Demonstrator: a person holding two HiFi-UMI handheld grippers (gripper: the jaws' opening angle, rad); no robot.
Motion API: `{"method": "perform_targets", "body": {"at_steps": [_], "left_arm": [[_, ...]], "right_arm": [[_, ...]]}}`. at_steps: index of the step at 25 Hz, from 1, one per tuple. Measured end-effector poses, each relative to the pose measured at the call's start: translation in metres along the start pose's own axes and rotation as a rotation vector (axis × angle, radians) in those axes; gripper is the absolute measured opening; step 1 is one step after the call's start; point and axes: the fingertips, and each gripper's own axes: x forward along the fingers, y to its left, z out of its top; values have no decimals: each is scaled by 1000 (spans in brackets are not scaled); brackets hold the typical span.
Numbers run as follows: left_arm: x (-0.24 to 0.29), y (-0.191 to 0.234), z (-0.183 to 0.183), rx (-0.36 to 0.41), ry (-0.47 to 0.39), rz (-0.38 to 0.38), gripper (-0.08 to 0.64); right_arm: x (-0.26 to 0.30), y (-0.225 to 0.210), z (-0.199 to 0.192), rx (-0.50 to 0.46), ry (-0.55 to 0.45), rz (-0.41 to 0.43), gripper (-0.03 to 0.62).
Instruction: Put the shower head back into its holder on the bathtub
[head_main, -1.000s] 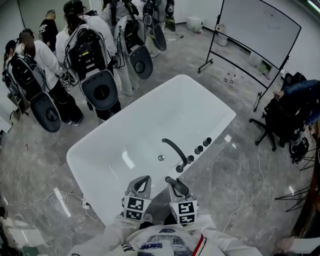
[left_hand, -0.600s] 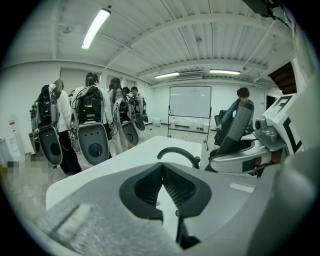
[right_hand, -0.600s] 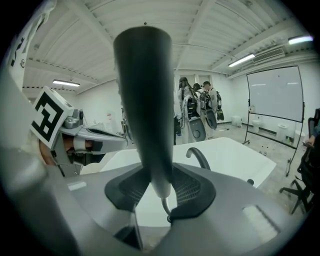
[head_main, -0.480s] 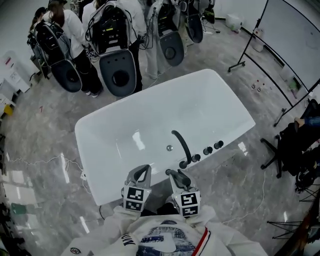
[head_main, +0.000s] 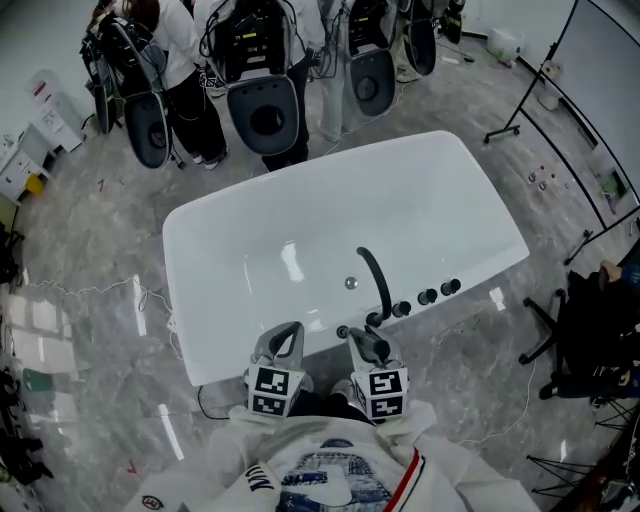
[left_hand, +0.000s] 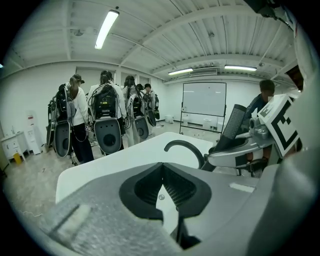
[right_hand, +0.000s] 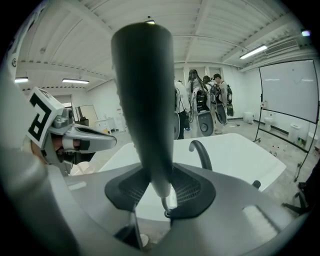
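Gripping the shower head (right_hand: 145, 100) by its narrow end, the right gripper (right_hand: 161, 189) has its jaws partly apart around it, and the head sticks out past them. It hangs at the tub's (head_main: 200, 240) near rim, just short of the curved spout (head_main: 378, 280) and left of the knobs (head_main: 427, 296). Beside it on the left, the left gripper (left_hand: 162, 186) has its jaws together on nothing. People (head_main: 260, 60) stand beyond the far rim.

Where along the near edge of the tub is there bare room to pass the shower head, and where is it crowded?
Bare: the near rim of the bathtub left of the curved spout, out to the corner, and the basin beyond it. Crowded: right of the spout, where the dark knobs line the rim.
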Motion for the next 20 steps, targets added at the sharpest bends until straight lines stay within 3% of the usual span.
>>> {"method": "perform_targets", "body": {"at_steps": [20], "left_arm": [[29,17,-29,31,53,-95,0]], "right_arm": [[33,3,-25,51,64,-82,137]]}}
